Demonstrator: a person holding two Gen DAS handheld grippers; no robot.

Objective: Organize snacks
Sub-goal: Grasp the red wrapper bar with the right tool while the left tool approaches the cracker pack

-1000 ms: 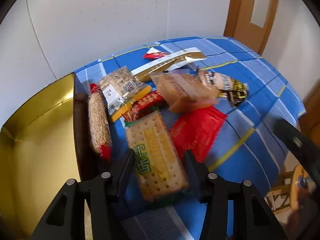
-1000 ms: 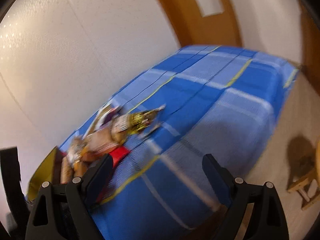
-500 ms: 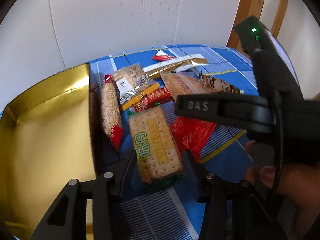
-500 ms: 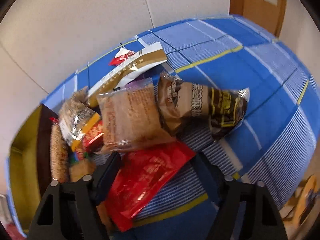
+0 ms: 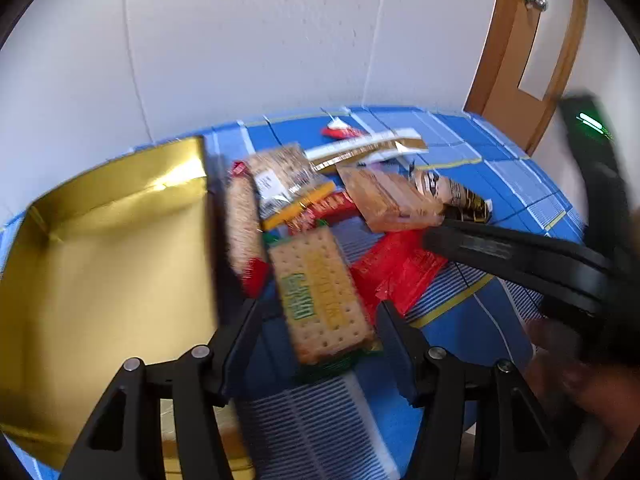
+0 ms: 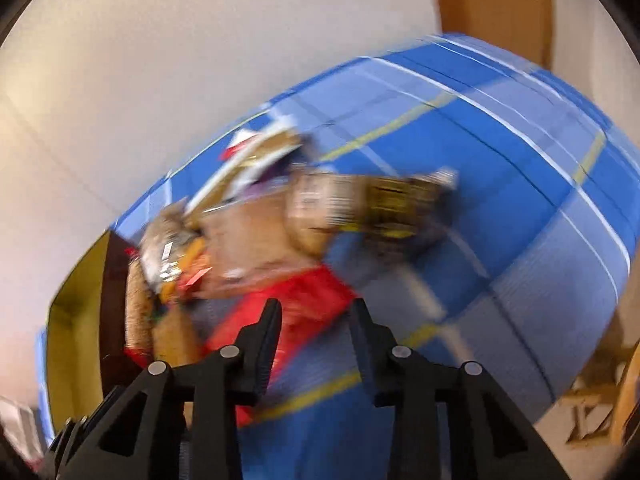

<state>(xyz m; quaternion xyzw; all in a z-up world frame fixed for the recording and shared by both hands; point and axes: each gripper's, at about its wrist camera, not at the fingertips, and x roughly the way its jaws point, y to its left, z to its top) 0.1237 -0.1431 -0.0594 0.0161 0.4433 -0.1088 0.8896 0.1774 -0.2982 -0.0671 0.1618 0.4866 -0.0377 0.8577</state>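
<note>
**Two claws over the snack pile**

Left wrist view: the left claw [image 5: 320, 320] straddles the cracker packet [image 5: 320, 292] on the blue plaid table [image 5: 472, 328]; its jaws have just been opening and stand clear of the packet's sides. The gold tin [image 5: 104, 264] beside the pile holds nothing that shows. The right claw [image 5: 436, 240] reaches in from the right, its tips at the red packet [image 5: 396, 276]. A brown packet [image 5: 392, 200] and a long peanut bar [image 5: 242, 228] lie behind.

Right wrist view: badly blurred. The right claw's [image 6: 314, 320] jaws have just been closing and stand narrow around the red packet's [image 6: 304, 300] edge; whether they pinch it I cannot tell. Only a sliver of the tin [image 6: 76, 320] appears.
</note>
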